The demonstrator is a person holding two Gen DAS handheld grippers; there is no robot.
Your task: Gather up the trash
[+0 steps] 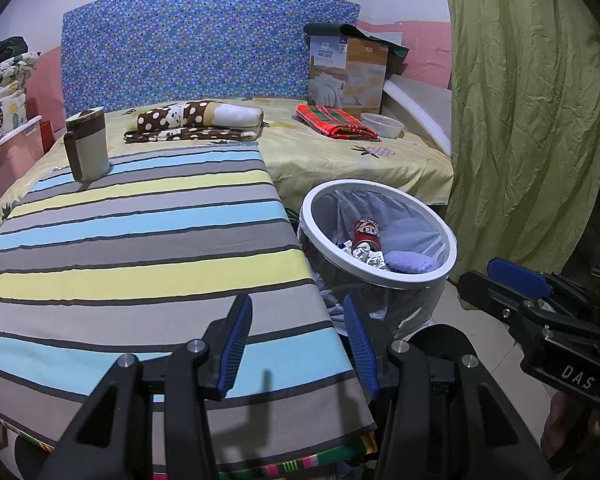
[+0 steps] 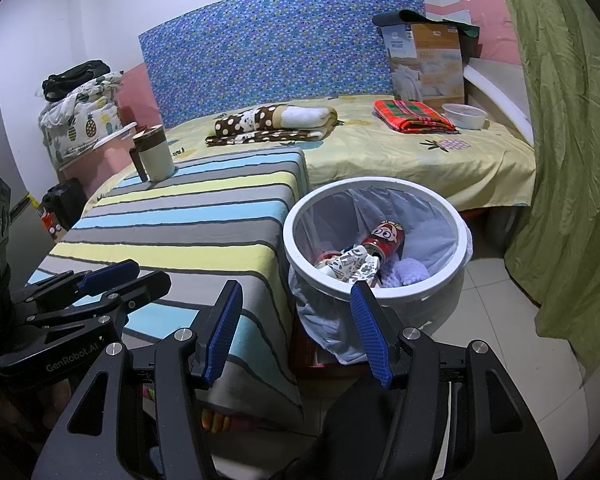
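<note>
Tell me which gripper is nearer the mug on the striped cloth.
Left. The left gripper hangs over the striped cloth's near end, in line with the mug; the right gripper sits farther off, beside the bin.

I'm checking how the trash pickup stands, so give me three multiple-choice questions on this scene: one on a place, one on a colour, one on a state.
1. Where does the mug stand?
A. on the striped cloth
B. in the bin
C. on the floor

2. What colour is the bin's rim?
A. red
B. white
C. black

3. How are the right tongs?
A. shut on a can
B. shut on a cloth
C. open, holding nothing

Key: 1 A, it sits at the striped cloth's far corner; 2 B, the ring is white; 3 C, only air between the blue pads.
</note>
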